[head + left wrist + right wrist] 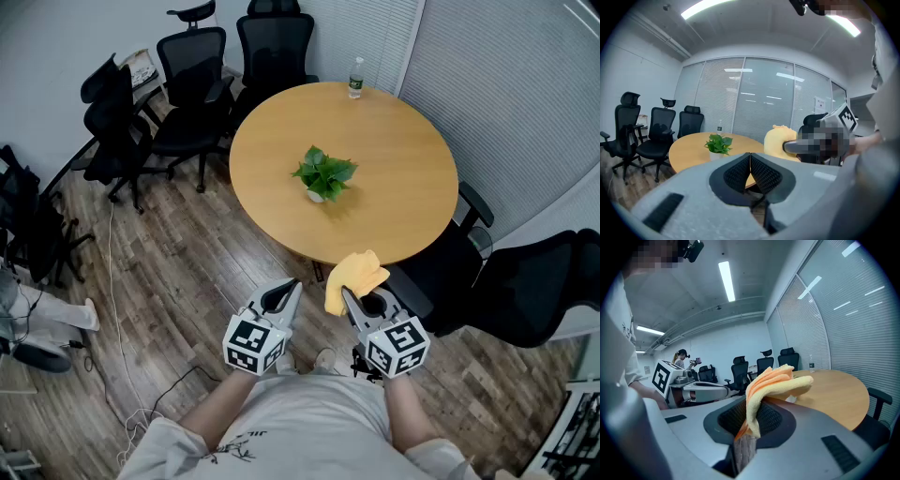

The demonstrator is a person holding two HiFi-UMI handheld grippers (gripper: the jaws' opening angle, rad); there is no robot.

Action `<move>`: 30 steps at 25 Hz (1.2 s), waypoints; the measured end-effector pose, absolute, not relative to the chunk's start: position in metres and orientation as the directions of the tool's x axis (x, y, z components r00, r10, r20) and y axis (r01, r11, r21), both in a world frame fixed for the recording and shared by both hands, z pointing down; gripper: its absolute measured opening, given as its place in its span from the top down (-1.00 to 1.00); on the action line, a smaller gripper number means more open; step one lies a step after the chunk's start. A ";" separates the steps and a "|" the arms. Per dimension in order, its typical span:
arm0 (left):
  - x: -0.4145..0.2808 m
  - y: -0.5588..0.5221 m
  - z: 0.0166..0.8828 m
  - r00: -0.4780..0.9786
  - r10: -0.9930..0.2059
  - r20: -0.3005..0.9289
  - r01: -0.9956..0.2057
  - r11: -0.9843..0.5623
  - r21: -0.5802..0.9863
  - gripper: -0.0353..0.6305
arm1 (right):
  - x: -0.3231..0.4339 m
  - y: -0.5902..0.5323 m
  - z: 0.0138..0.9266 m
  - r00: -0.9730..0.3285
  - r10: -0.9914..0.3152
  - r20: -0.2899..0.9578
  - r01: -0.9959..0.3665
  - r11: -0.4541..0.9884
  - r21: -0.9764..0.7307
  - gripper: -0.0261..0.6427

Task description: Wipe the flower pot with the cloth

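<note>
Lower centre: cloth (356, 277) clamped in right gripper (349, 302); left gripper (291, 289) closed, empty. Risk: tipping pot (317, 195), frame centre, through unbraced wiping.

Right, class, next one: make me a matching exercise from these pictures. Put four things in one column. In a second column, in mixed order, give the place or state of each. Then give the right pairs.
Column one
1. cloth
2. flower pot
3. water bottle
4. left gripper

Column two
A. stands at the far edge of the table
B. shut, with nothing between the jaws
C. clamped in the right gripper
D. stands near the middle of the table

Pairs: 1-C, 2-D, 3-A, 4-B
</note>
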State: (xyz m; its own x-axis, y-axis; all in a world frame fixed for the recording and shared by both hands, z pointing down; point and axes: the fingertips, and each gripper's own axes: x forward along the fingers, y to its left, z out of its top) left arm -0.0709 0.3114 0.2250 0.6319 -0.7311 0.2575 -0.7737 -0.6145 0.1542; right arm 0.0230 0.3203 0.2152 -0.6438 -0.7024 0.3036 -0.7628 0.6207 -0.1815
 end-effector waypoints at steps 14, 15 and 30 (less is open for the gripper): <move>-0.076 0.316 0.220 0.651 -0.718 0.247 -0.758 -0.635 0.152 0.86 | 0.016 0.326 0.214 -0.633 -0.716 0.294 -0.773 0.603 -0.197 0.77; -0.077 0.317 0.220 0.653 -0.716 0.246 -0.756 -0.637 0.152 0.86 | 0.014 0.326 0.214 -0.632 -0.718 0.291 -0.775 0.599 -0.203 0.77; -0.115 0.328 0.217 0.717 -0.667 0.201 -0.695 -0.704 0.146 0.86 | -0.022 0.338 0.210 -0.568 -0.776 0.275 -0.823 0.533 -0.196 0.76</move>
